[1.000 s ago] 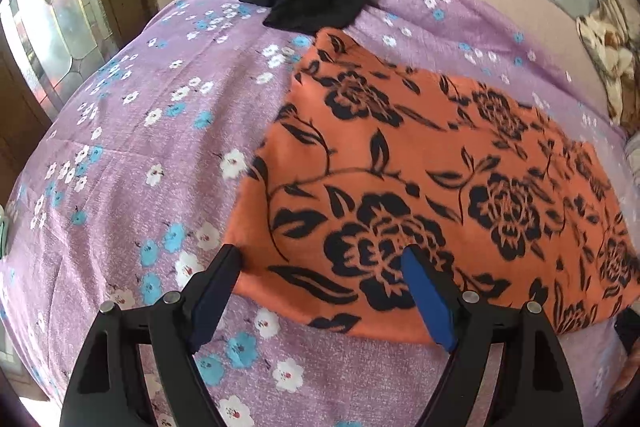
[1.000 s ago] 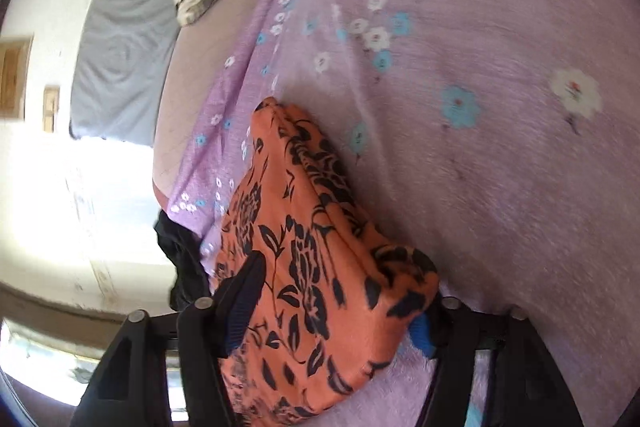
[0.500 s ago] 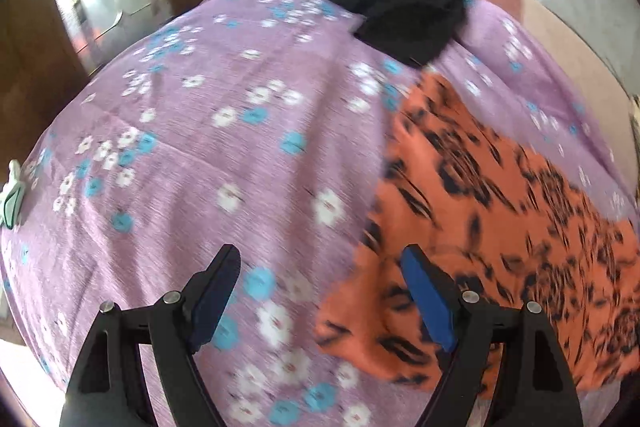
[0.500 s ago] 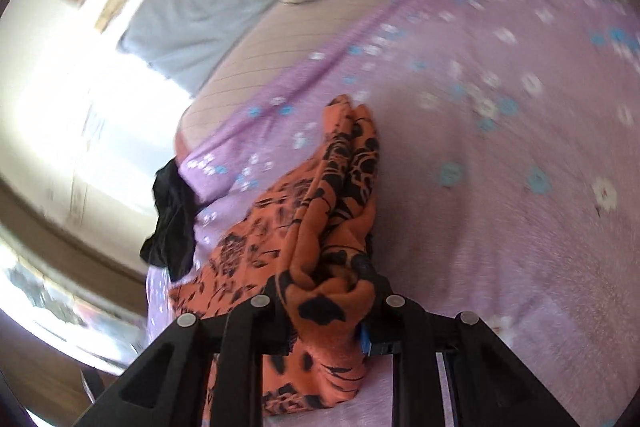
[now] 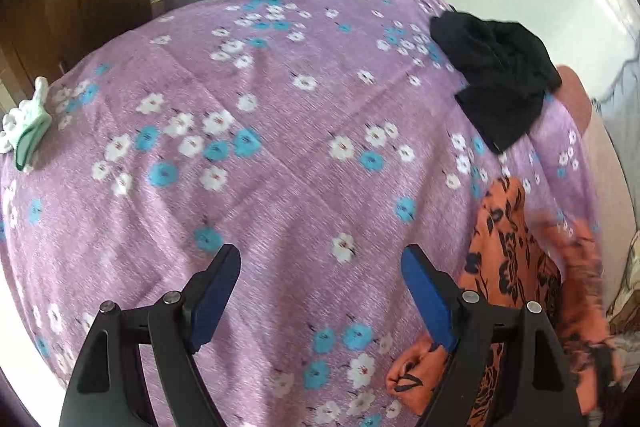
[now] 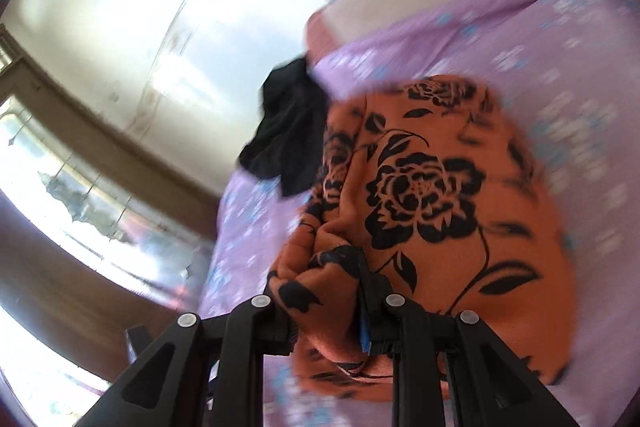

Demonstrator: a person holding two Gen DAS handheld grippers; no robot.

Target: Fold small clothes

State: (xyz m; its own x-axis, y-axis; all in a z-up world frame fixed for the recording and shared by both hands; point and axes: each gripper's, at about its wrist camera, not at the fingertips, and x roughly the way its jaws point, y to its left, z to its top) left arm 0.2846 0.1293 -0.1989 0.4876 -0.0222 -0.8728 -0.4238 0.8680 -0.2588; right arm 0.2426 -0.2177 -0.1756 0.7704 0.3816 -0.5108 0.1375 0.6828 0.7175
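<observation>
Right gripper (image 6: 320,291) gone from half-wide around a bunched edge of the orange floral garment (image 6: 432,187) to pinched tight on it; fabric now gathered into a thick fold between the pads, hanging and spreading toward 1 o'clock in the right wrist view; lifted off the purple floral sheet (image 6: 560,39).

Left gripper (image 5: 320,291) shifted sideways off the garment; formerly straddling its near edge, now over bare sheet (image 5: 280,167); orange cloth (image 5: 512,267) slid away to 4 o'clock, rumpled; black garment (image 5: 500,83) moved from 12 to 2 o'clock; pale green item (image 5: 28,131) newly visible at 9 o'clock.
</observation>
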